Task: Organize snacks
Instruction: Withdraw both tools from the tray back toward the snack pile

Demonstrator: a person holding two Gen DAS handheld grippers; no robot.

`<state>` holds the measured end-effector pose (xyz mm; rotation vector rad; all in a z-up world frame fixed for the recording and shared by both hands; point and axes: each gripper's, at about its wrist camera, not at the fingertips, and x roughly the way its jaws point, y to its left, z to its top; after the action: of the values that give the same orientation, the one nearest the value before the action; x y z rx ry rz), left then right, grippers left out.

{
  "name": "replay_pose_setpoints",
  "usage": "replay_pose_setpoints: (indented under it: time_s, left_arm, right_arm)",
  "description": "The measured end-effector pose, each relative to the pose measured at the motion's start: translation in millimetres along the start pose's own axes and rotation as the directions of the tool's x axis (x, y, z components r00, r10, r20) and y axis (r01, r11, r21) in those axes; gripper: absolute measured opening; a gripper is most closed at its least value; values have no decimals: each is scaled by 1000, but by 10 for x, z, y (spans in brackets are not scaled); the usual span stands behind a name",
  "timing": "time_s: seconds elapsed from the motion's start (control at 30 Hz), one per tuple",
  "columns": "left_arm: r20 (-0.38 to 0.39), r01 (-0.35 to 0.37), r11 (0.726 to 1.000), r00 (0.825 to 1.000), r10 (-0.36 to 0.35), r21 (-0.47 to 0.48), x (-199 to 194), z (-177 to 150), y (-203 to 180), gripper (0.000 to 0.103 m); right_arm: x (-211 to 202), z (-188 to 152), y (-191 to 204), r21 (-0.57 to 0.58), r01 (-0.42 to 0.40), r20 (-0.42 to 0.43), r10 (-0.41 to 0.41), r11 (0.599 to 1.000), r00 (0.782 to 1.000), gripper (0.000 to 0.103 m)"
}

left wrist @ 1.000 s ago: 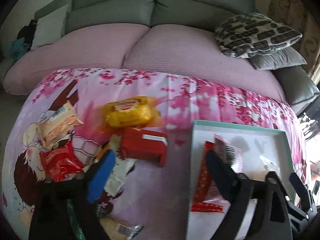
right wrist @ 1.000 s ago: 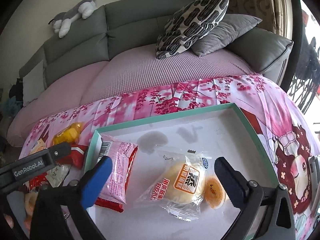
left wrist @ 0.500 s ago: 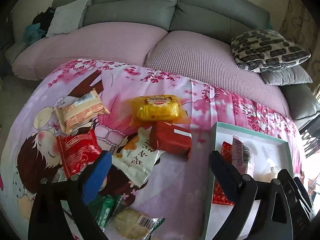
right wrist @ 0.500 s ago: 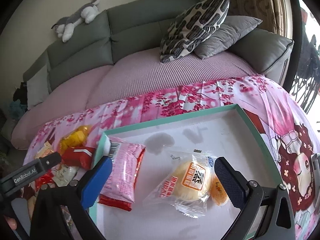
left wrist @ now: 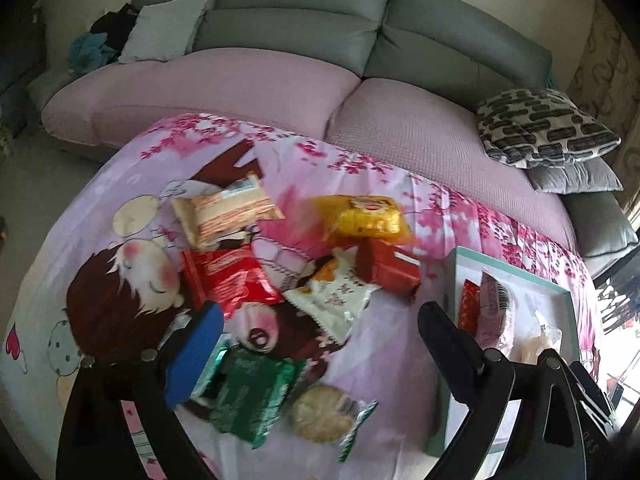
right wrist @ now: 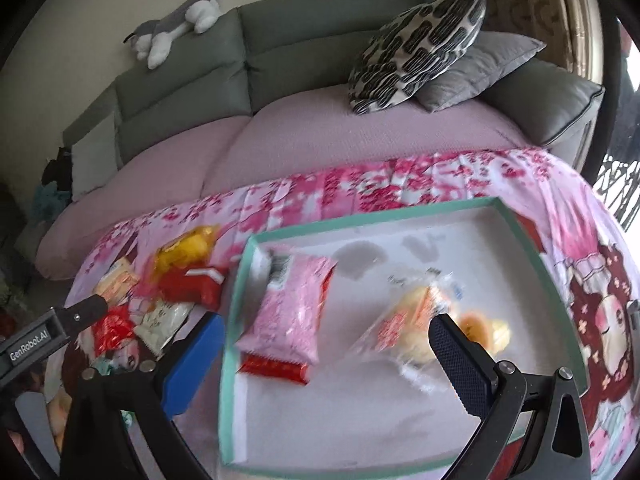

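- Left gripper (left wrist: 318, 330) is wide open with nothing between the jaws, hanging over the loose snack pile on the printed cloth (left wrist: 96, 280).
- Right gripper (right wrist: 326, 354) is also spread wide and empty, over the teal-rimmed tray (right wrist: 400, 210).
- Loose snacks on the cloth, left of the tray: beige-and-orange wafer pack (left wrist: 226, 210) farthest left; yellow pack (left wrist: 366, 218) beyond the rest.
- Red box (left wrist: 390, 266) lies just in front of the yellow pack, touching or overlapping it, near the tray's left edge.
- Red foil pack (left wrist: 230, 276) sits by the left gripper's blue pad; the white pouch (left wrist: 334, 300) beside it lies partly on its edge.
- Green wrapper (left wrist: 250, 394) lies close under the left jaw; the round cracker in clear wrap (left wrist: 322, 414) is just to its right. Both are blurred, print unreadable.
- In the tray: pink packet (right wrist: 294, 306) at the left side, lying on top of a red packet (right wrist: 276, 368) that sticks out at the near end.
- Bun in clear wrap (right wrist: 408, 316) sits mid-tray, with a small orange-yellow item (right wrist: 482, 330) just right of it, partly hidden by the right jaw; cannot tell what it is.
- Tray rests on the cloth in front of the sofa (right wrist: 320, 32). Patterned cushion (right wrist: 420, 48) leans on a grey cushion (right wrist: 480, 68).
- Plush toy (right wrist: 176, 28) lies on the sofa back.
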<state>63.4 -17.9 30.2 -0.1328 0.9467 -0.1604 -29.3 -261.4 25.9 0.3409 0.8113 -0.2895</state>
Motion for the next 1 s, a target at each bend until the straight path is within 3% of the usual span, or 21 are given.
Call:
replay_pose_setpoints:
  time_s: [0.3,0.53,0.7,0.83,1.0]
  left_arm:
    - [21,-57,998,998,58,-37,-160,-20,427,98]
    - [29,-97,988,994,101,-117,-279,-25,827,98]
    - [3,-111,976,994,113,-186,-257,-52,1072,98]
    - [-9,-115,975,993,115,-191,-232,-76,1139,98]
    - [-76,-104,973,993,90,-207,-48,-138,1182,98]
  right_arm:
    - [66,-155,358,-38,-44,-82,41,998,996,103]
    - [32,-211,642,-95,-93,-78,86,991,993,103]
    - [56,-272,833,-127,-119,-89,109,985,990,96]
    - [70,-361,1059,-173,-170,-113,152,970,982,93]
    - [167,-518,1305,-247,-177,-158,141,953,977,91]
